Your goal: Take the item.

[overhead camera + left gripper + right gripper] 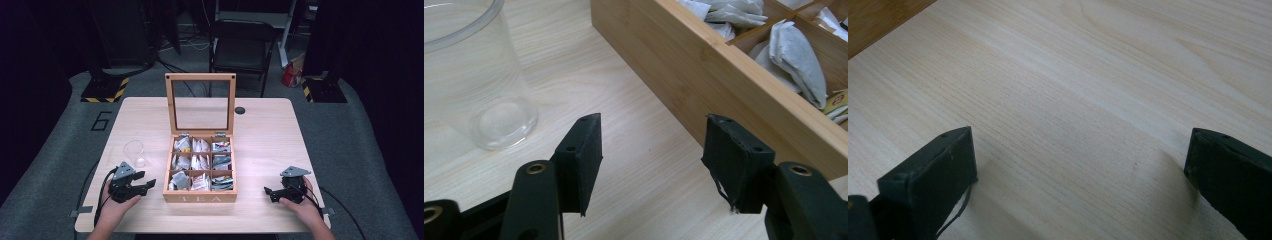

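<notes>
A wooden tea box (pixel 200 196) stands in the middle of the table with its glass lid (pixel 200 102) raised; its compartments hold tea bags (pixel 201 162). A clear plastic cup (pixel 134 153) stands upright left of the box. My left gripper (pixel 145 185) rests on the table near the front left, open and empty, pointing at the box's left wall (pixel 724 85), with the cup (pixel 471 75) ahead on its left. My right gripper (pixel 269 192) lies near the front right, open, with bare tabletop (pixel 1073 100) between its jaws.
A small black round object (pixel 240 110) lies at the back of the table, right of the lid. Behind the table stands a folding chair (pixel 242 47). Cables trail off the table's front edge from both grippers.
</notes>
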